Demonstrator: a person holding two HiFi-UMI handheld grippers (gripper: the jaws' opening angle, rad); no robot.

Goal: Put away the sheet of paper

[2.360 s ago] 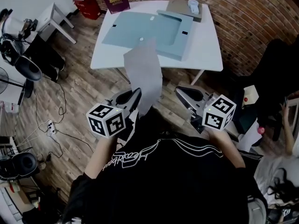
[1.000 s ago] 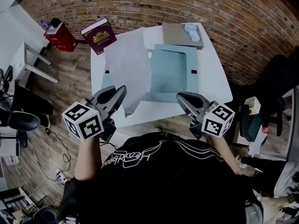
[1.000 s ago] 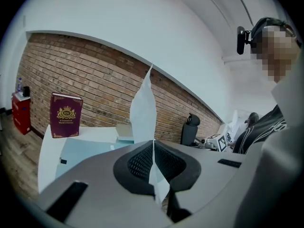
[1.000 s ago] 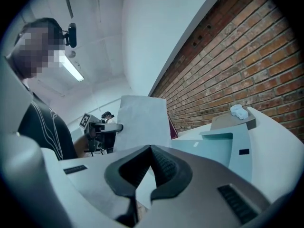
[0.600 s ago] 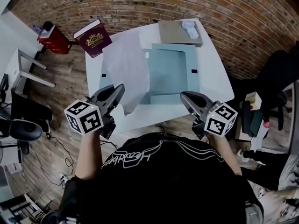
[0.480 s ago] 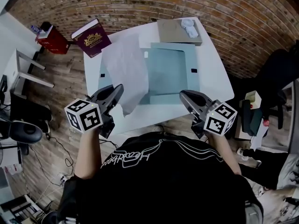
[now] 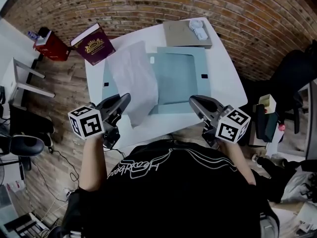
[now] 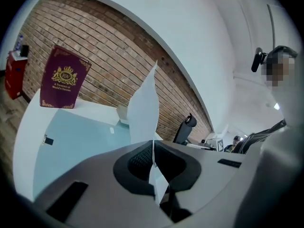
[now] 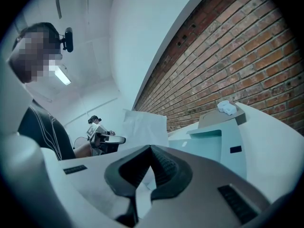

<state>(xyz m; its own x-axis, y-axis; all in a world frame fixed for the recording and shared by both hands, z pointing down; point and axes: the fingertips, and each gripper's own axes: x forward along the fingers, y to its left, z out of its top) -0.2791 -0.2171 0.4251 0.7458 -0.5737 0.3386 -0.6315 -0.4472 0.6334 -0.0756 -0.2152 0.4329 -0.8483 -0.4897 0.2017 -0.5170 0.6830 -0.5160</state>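
Observation:
The sheet of paper [image 7: 132, 81] is white and slightly crumpled. It stands up from my left gripper [image 7: 126, 97], which is shut on its near corner, and it leans over the left half of an open pale blue folder [image 7: 179, 76] on the white table [image 7: 225, 90]. In the left gripper view the sheet [image 8: 145, 108] is seen edge-on, pinched between the jaws of the left gripper [image 8: 153, 144]. My right gripper [image 7: 192, 99] hovers over the table's near right edge, shut and holding nothing. In the right gripper view its tips [image 9: 151, 147] meet, with the sheet [image 9: 145, 127] off to the left.
A maroon book [image 7: 92, 44] stands at the table's far left corner, beside a red box [image 7: 49, 46]. A flat cardboard box [image 7: 183, 32] with a small white object [image 7: 197, 29] on it lies at the far edge. A brick wall runs behind. A black chair [image 7: 292, 78] stands to the right.
The table has come closer in the head view. My left gripper has sunk towards the near left edge, bringing the sheet lower over the folder. The right gripper has shifted only slightly.

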